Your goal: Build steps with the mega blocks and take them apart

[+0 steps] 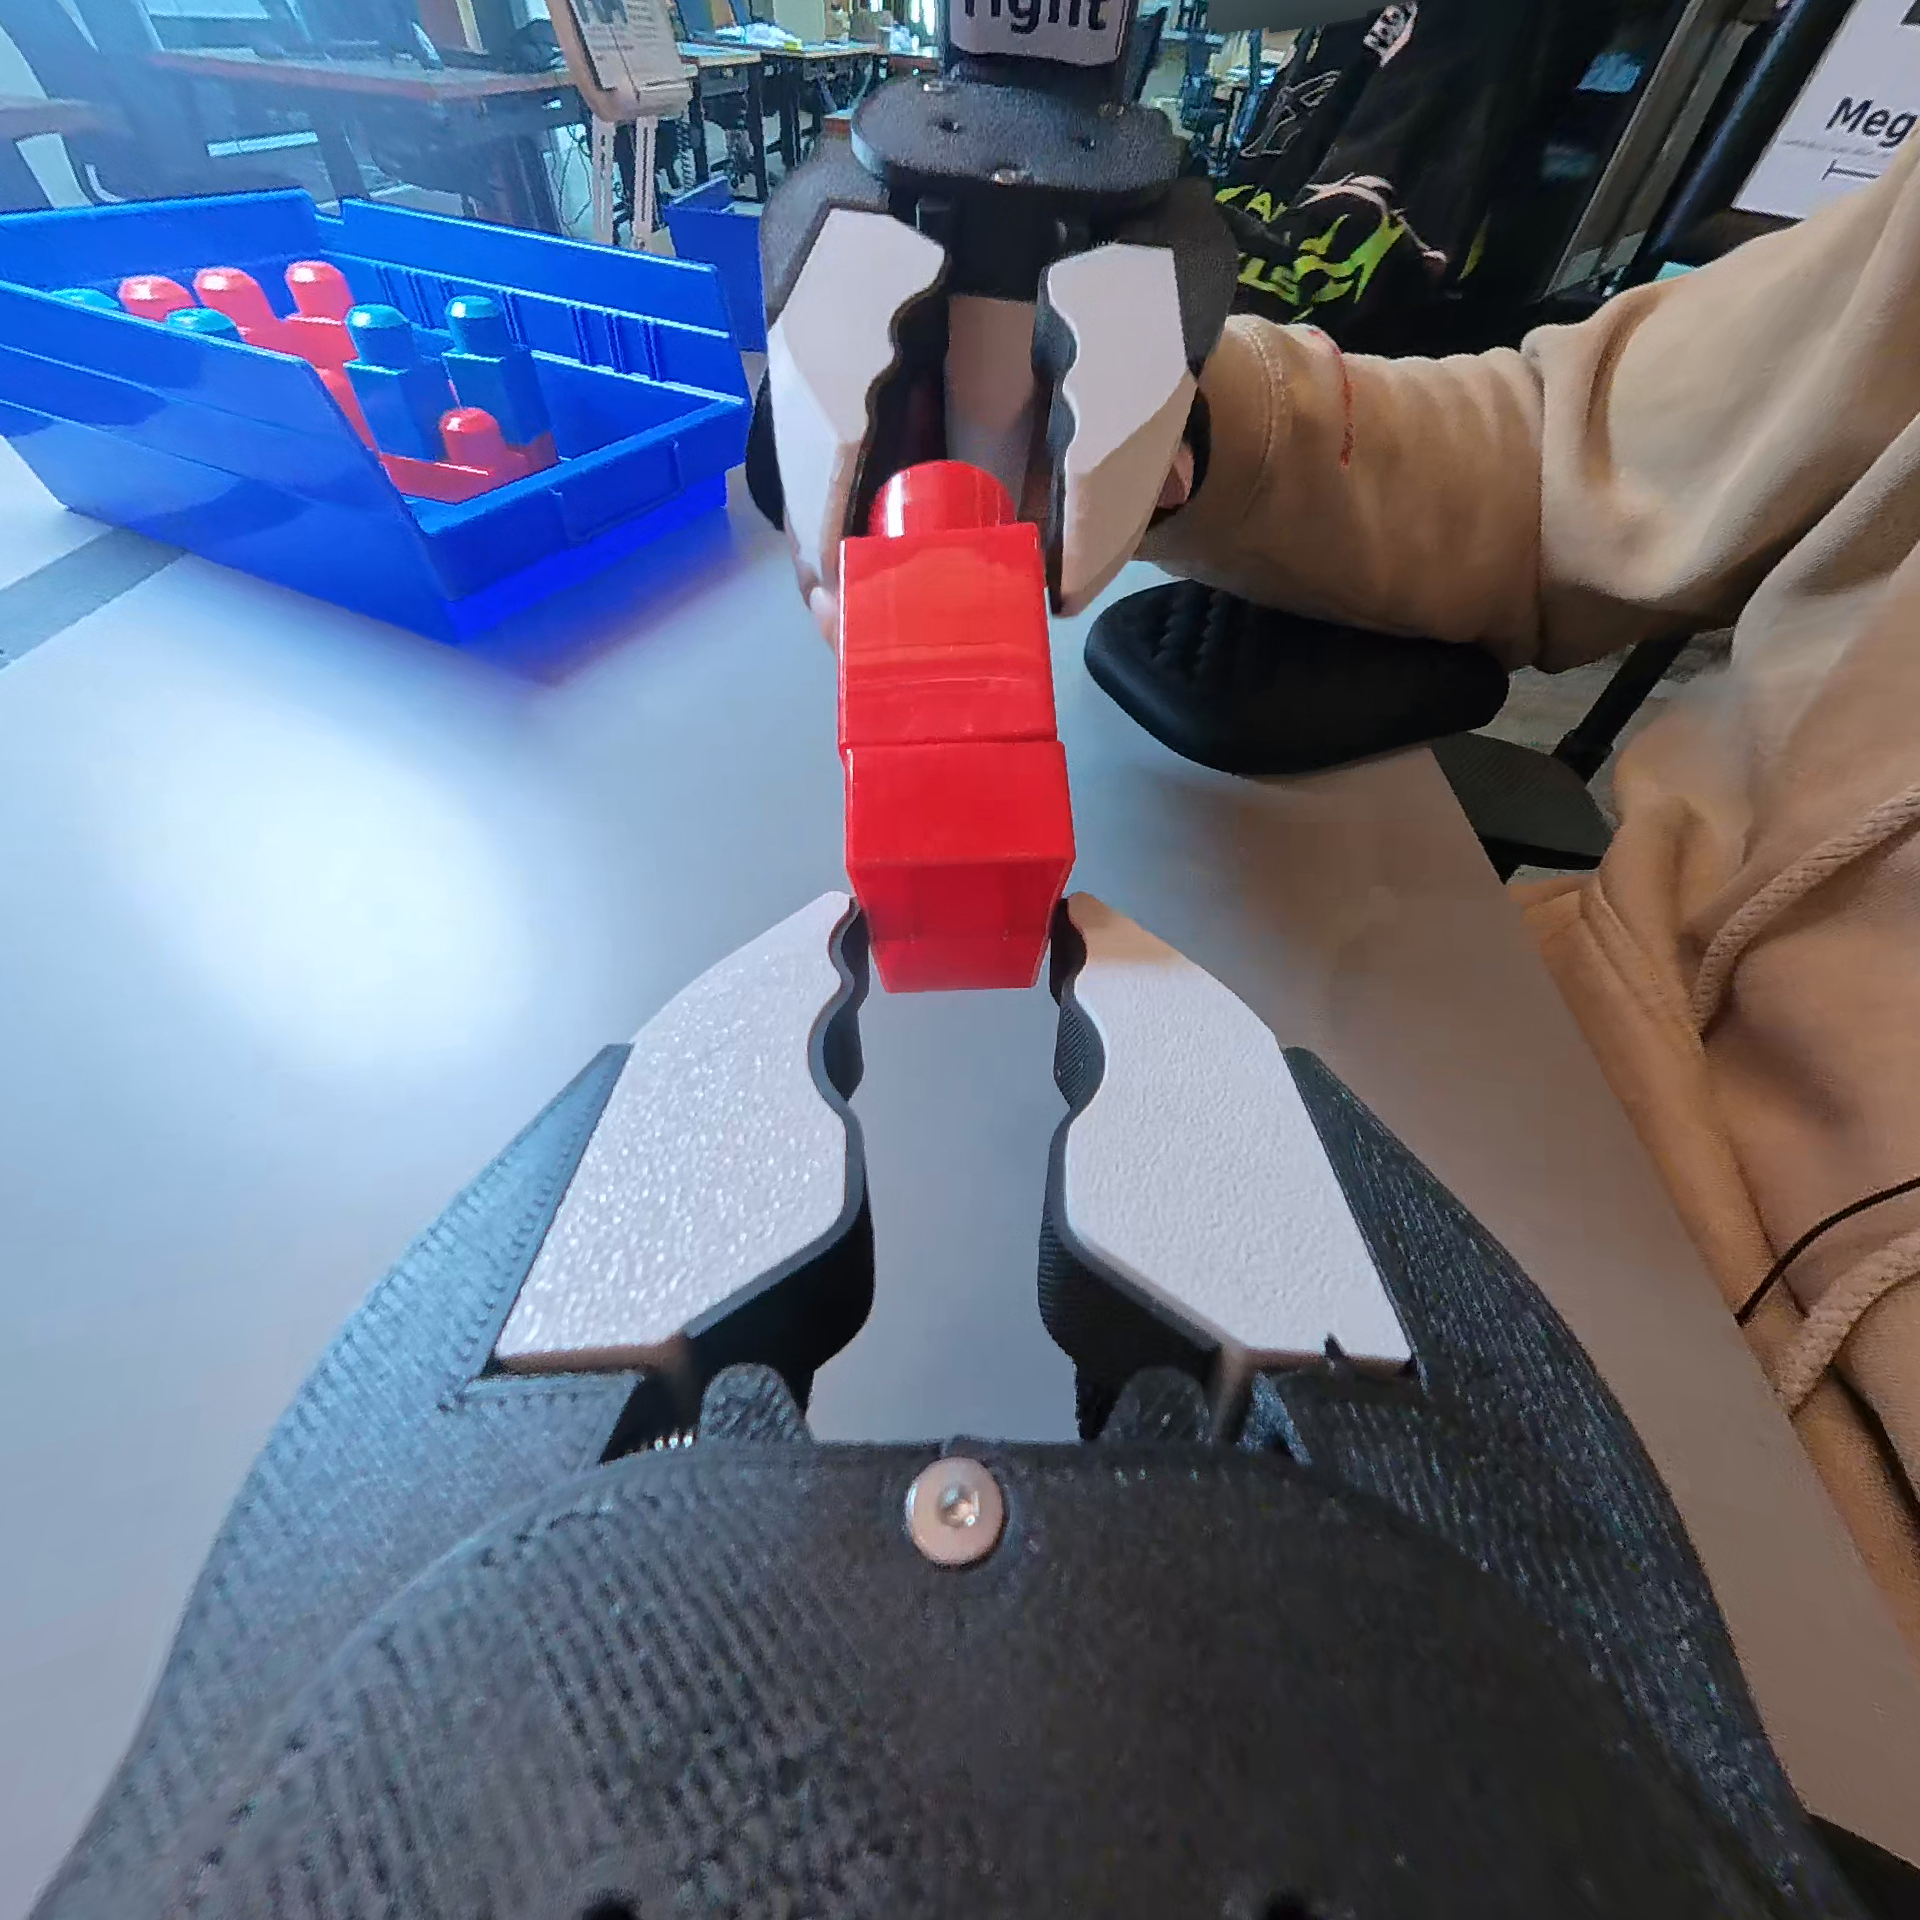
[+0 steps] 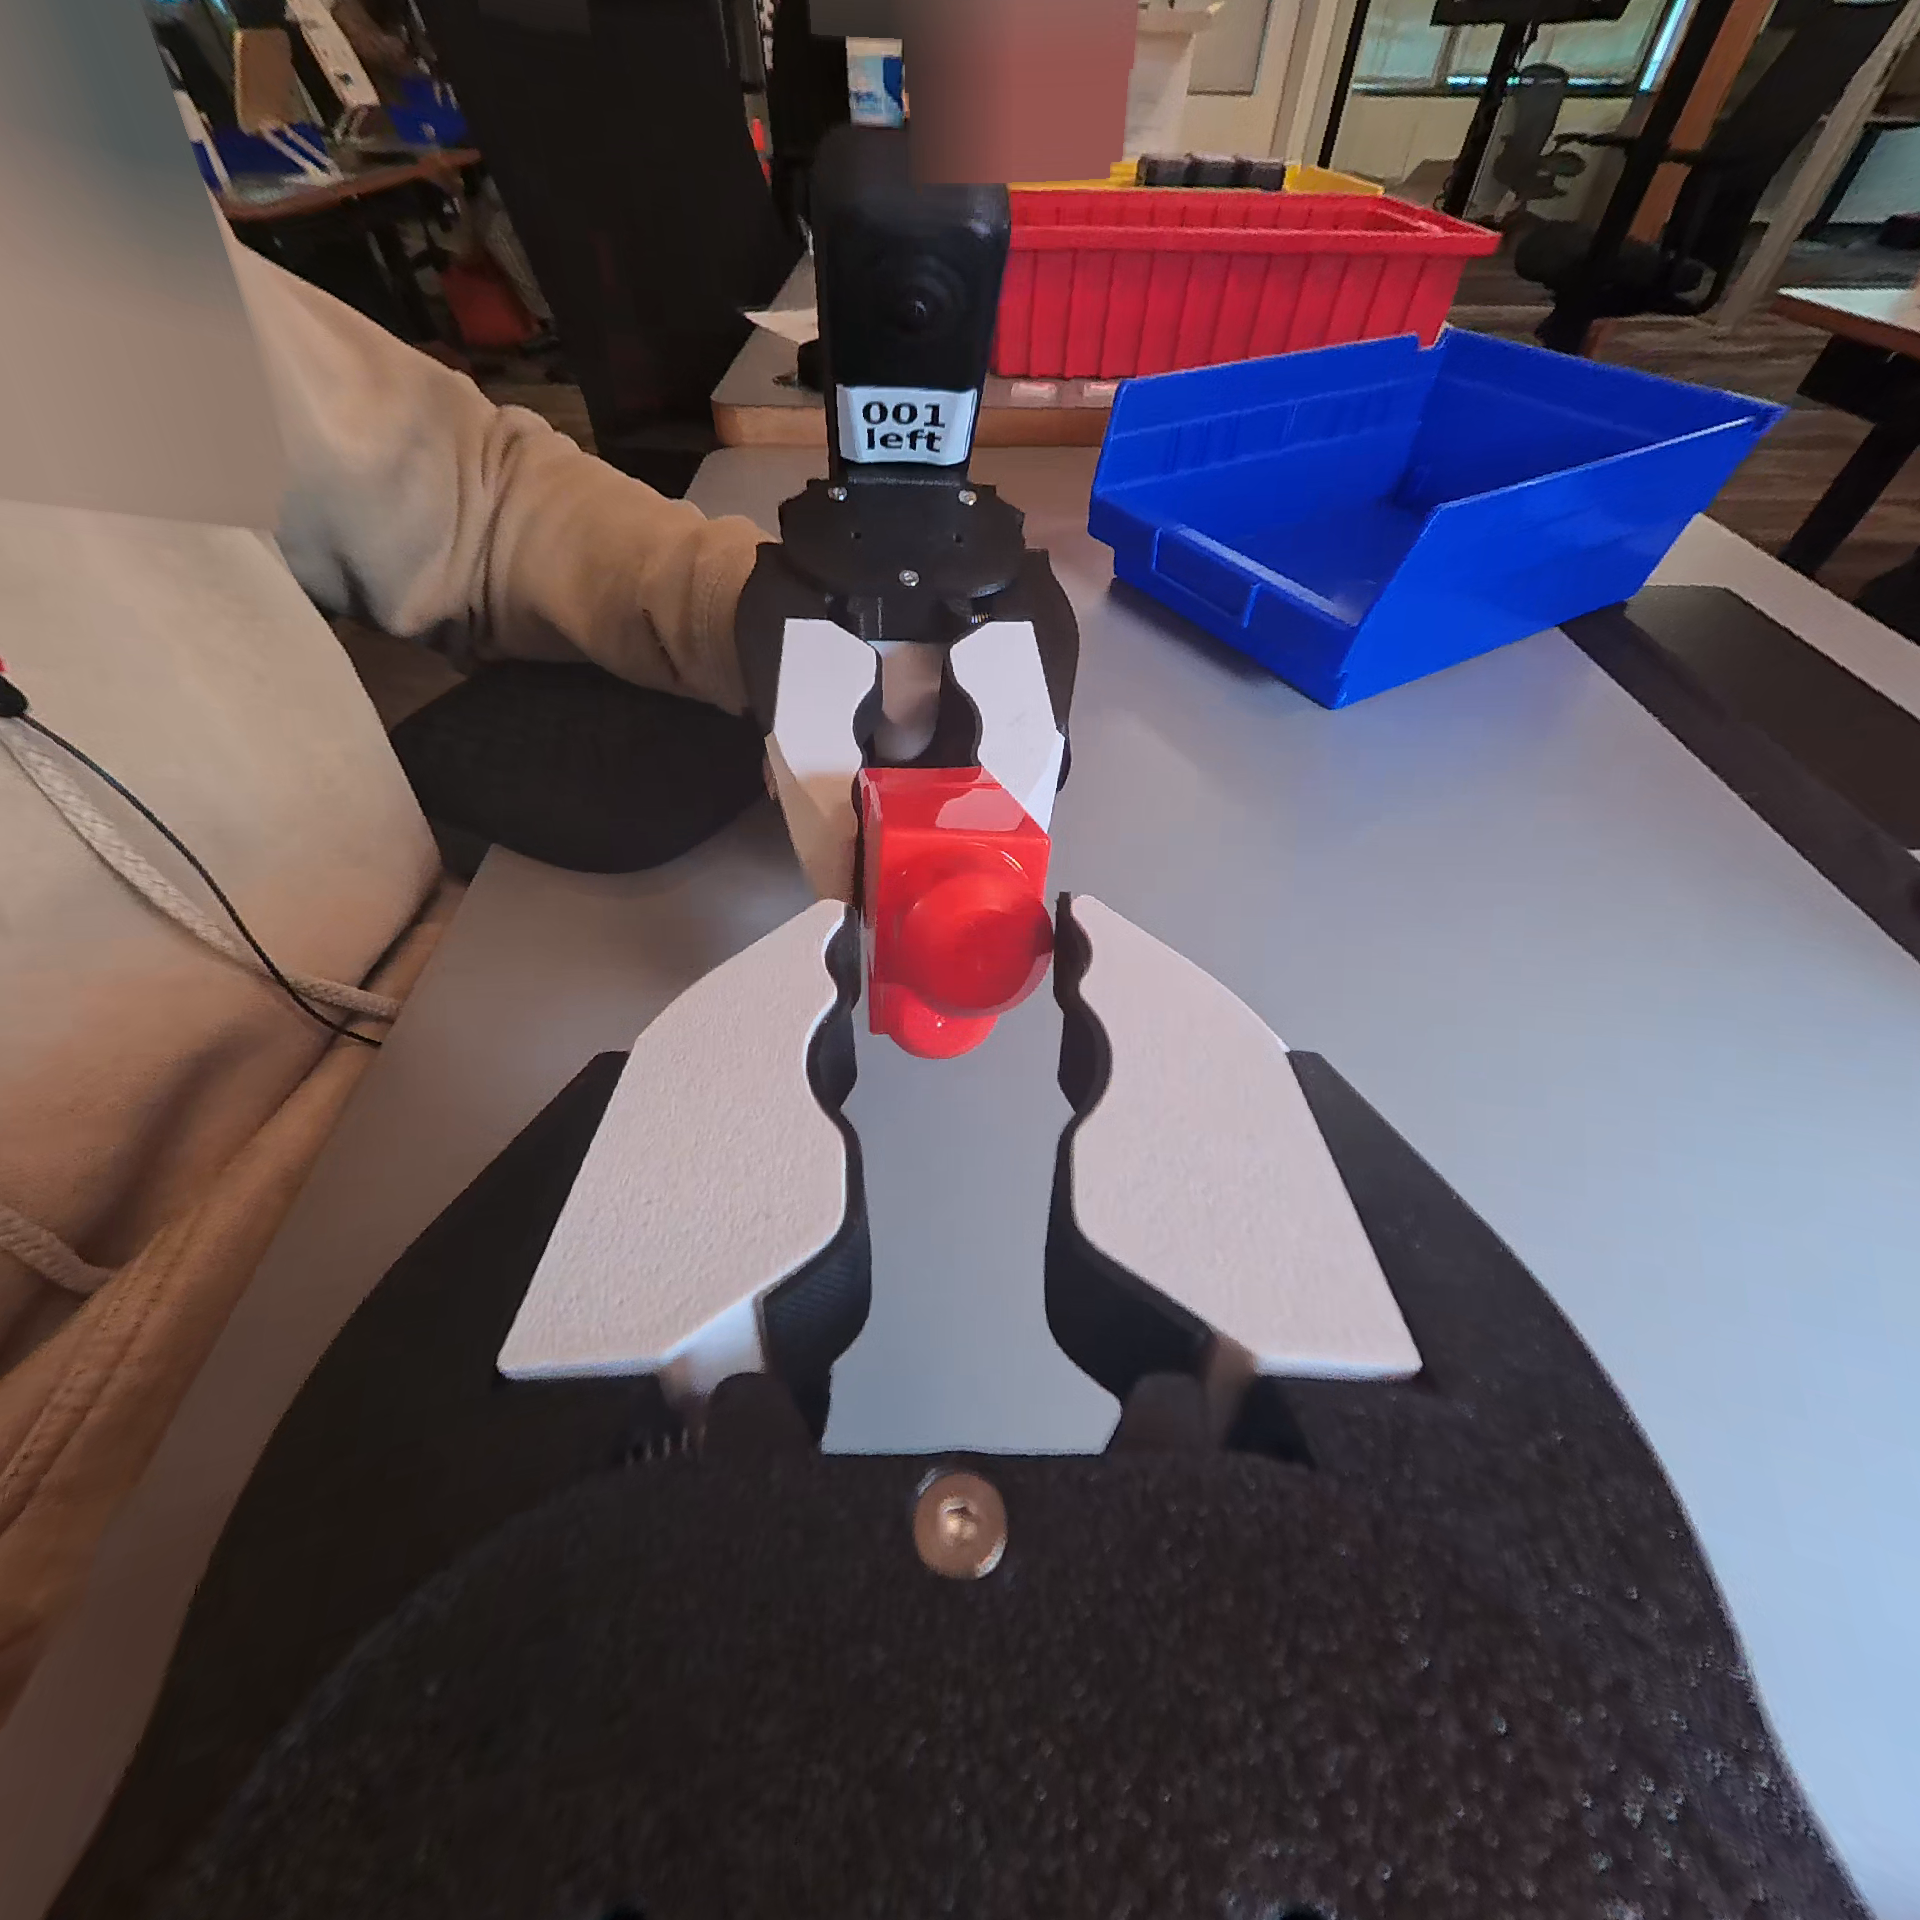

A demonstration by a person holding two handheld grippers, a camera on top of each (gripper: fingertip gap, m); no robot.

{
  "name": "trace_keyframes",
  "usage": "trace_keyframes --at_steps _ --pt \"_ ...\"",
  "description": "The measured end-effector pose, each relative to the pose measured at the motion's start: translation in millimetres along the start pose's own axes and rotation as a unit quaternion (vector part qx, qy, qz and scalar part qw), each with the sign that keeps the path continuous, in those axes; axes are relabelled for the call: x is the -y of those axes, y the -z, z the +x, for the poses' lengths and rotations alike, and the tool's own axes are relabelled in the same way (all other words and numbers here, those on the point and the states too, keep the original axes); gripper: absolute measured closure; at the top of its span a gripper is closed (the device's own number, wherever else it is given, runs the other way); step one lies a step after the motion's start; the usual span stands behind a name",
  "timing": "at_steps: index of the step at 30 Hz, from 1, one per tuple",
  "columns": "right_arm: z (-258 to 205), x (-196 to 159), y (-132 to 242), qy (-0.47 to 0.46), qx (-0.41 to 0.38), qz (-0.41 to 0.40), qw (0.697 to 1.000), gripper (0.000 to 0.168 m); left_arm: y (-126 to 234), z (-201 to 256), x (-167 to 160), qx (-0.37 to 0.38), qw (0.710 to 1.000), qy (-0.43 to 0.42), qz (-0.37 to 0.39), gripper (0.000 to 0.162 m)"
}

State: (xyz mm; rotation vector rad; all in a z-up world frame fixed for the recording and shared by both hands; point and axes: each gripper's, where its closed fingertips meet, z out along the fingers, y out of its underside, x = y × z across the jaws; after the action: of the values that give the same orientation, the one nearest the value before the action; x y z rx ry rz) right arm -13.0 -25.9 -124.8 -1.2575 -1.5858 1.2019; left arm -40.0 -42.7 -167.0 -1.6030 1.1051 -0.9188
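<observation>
Left wrist view: left gripper is clamping the near end of a red block stack, two red mega blocks joined end to end, held in the air above the grey table. Right gripper is facing it, its fingers sitting around the stack's far studded end; grip cannot be confirmed from here. Blue bin near the table's far left corner is holding loose red and blue blocks.

Right wrist view: right gripper is closing on the stack's stud end, left finger touching, right finger just beside. Left gripper is gripping the far end. Second blue bin is sitting toward the far right edge.
</observation>
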Motion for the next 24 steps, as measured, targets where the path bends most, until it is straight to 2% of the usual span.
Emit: trace_keyframes --at_steps 5,8,10,12,15,18,20,24 --pt "0 -3 2 -0.014 0.001 -0.006 1.0 0.139 -1 1 -2 -0.001 1.0 -0.005 -0.004 0.128" --pt "5 5 10 -0.012 -0.008 -0.017 1.0 0.139 1 -2 10 0.011 0.999 0.002 0.032 0.128" --pt "25 19 32 0.007 -0.064 -0.03 0.997 0.139 8 -16 16 0.05 0.997 0.001 0.054 0.12" --pt "60 40 74 0.017 -0.162 -0.034 0.986 0.139 16 -27 20 0.065 0.995 0.025 0.076 0.124" --pt "132 48 152 -0.022 -0.334 -0.09 0.938 0.139 22 -37 20 0.067 0.991 0.067 0.093 0.131" --pt "202 10 217 -0.101 -0.454 -0.203 0.862 0.139 18 -38 13 0.065 0.992 0.067 0.082 0.133" --pt "235 -24 232 -0.168 -0.474 -0.24 0.83 0.139 14 -38 6 0.071 0.994 0.057 0.064 0.136" --pt "276 -83 227 -0.28 -0.483 -0.246 0.792 0.139 12 -40 0 0.09 0.994 0.031 0.045 0.139"
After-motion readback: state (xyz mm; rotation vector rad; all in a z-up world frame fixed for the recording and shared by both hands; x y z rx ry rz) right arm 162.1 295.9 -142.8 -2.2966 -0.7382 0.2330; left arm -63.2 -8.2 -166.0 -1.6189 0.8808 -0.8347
